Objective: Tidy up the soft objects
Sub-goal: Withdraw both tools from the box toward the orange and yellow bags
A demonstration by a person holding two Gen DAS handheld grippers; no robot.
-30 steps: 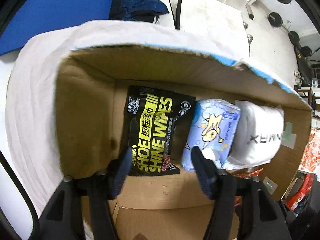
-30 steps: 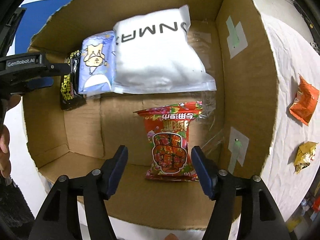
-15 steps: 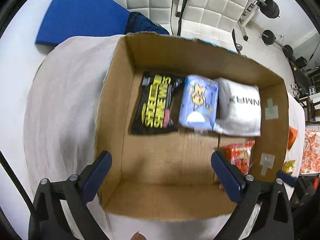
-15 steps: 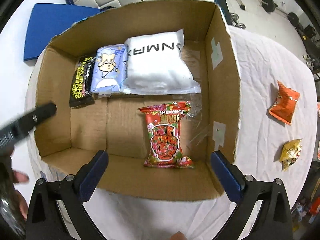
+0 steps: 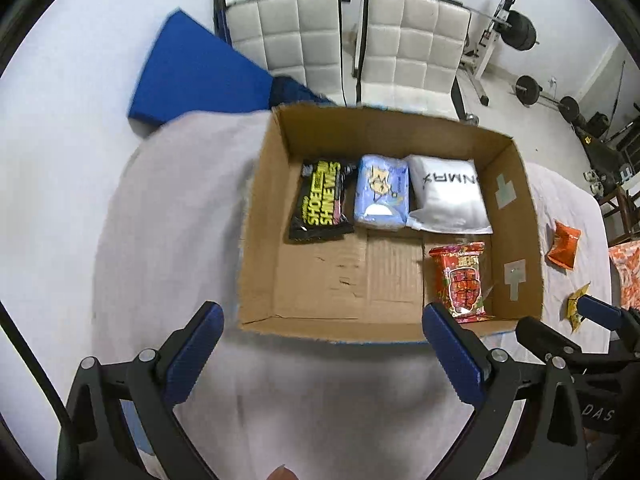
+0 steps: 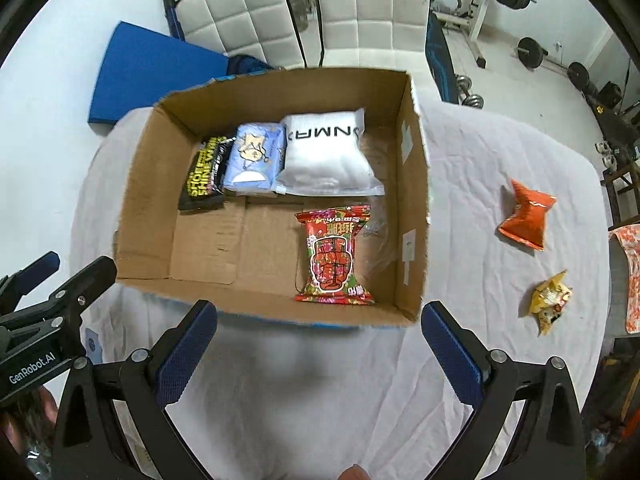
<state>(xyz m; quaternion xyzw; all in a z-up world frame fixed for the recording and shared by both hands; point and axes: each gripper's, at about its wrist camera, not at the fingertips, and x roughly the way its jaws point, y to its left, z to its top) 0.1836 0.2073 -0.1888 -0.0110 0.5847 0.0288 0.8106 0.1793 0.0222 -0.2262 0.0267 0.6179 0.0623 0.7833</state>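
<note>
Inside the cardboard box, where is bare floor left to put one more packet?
Bare floor in the cardboard box: the near-left part, left of the red snack packet and in front of the black wipes pack and blue tissue pack. The far row is crowded: those two and the white pouch lie side by side.

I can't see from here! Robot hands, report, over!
Left gripper open, empty. Right gripper open, empty. Four packs in box; orange packet, yellow packet outside. Nothing blocking.
</note>
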